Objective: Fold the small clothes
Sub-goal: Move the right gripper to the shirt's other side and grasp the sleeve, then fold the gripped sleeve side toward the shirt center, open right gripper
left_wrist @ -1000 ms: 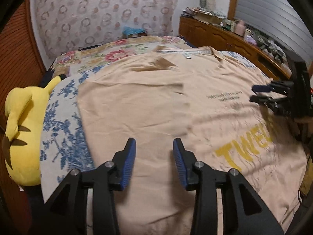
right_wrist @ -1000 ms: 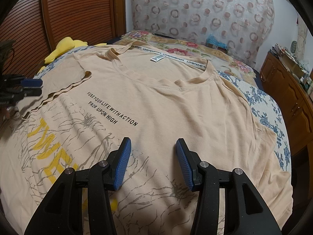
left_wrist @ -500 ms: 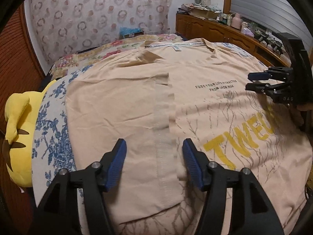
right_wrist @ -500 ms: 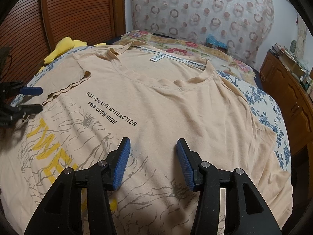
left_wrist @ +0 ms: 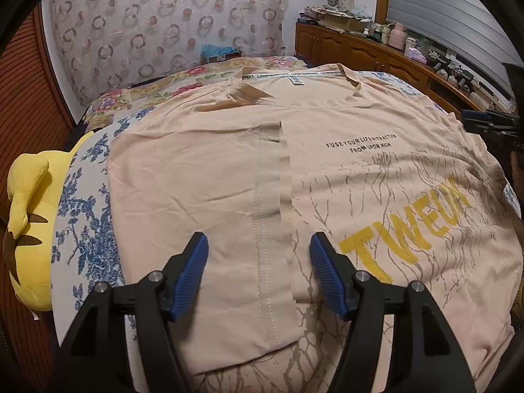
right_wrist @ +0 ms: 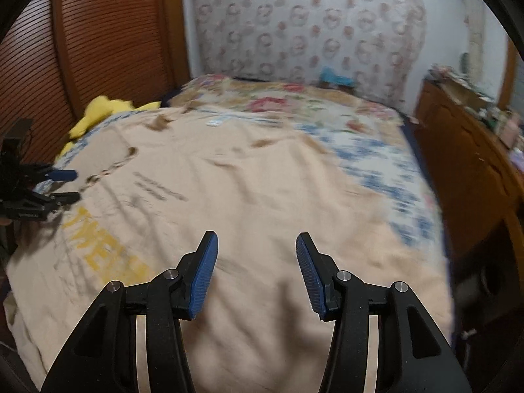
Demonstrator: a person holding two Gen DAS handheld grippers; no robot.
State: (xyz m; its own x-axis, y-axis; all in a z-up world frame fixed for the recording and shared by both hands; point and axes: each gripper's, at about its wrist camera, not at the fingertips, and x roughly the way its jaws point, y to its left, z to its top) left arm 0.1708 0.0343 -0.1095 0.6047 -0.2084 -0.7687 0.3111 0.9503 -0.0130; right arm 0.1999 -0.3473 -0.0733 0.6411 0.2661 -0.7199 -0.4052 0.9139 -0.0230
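Observation:
A peach T-shirt [left_wrist: 360, 177] with yellow letters and small black text lies flat on the bed, front up. Its left side is folded inward, and the hemmed edge [left_wrist: 268, 216] of the fold runs down the middle. My left gripper [left_wrist: 258, 255] is open and empty, just above that folded edge near the bottom hem. My right gripper [right_wrist: 255, 255] is open and empty over the shirt [right_wrist: 262, 203]; this view is blurred. The right gripper also shows at the right edge of the left wrist view [left_wrist: 488, 124], and the left gripper at the left edge of the right wrist view [right_wrist: 62, 186].
The bed has a floral cover [left_wrist: 85, 216]. A yellow plush toy [left_wrist: 26, 229] lies at its left side. A wooden dresser [left_wrist: 376, 52] with clutter on top stands along the right. A slatted wooden panel [right_wrist: 98, 49] is to the left.
My left gripper opened wider and drew back, leaving the folded side flat on the shirt. My right gripper swung quickly to the right, blurring its view.

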